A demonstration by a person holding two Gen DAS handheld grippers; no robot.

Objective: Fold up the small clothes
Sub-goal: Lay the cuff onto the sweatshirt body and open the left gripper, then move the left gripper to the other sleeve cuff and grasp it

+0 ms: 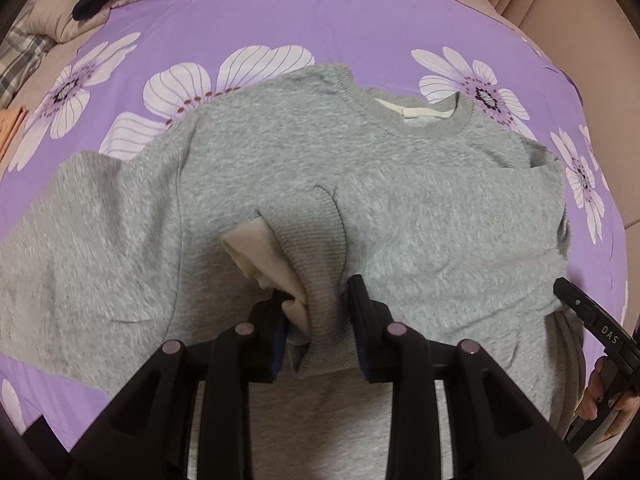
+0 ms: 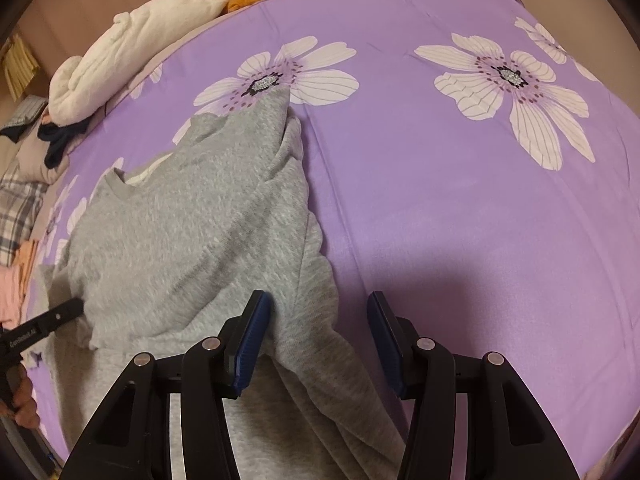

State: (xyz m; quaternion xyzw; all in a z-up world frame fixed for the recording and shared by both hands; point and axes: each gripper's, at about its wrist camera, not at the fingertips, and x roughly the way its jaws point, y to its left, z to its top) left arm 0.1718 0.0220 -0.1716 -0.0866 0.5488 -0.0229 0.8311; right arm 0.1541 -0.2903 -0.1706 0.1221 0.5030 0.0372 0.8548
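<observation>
1. Left wrist view: a grey sweatshirt (image 1: 400, 200) lies flat on the purple flowered bedspread (image 1: 360, 20). Its neckline (image 1: 420, 118) sits toward 1 o'clock and its body fills the centre.
2. Left gripper (image 1: 316, 292): the gap between the fingers is narrow. The ribbed sleeve cuff (image 1: 308, 232), with its cream lining showing, sits in that gap above the chest of the sweatshirt. I cannot tell whether the pads pinch the cuff or only flank it.
3. Right wrist view, right gripper (image 2: 317, 298): the fingers stand wide apart and grip nothing. The folded side edge of the sweatshirt runs along the 9 o'clock pad and passes under it. Bare bedspread shows by the 3 o'clock pad.
4. Done so far, by my reading: one sleeve has been brought in across the chest. That side, at 3 o'clock in the left wrist view, looks turned in to a fairly straight edge.
5. Left to do, by my reading:
   - The other sleeve (image 1: 80, 220) lies spread out toward 9 o'clock and is not yet folded in.
   - The cuff needs laying down flat.
   - No bottom-to-neck fold shows yet. The hem is hidden under the grippers at 6 o'clock.
6. Estimate: roughly a third of this garment is done.
7. A heap of other clothes (image 2: 132, 52) waits at 10 o'clock in the right wrist view, so more items probably follow.
</observation>
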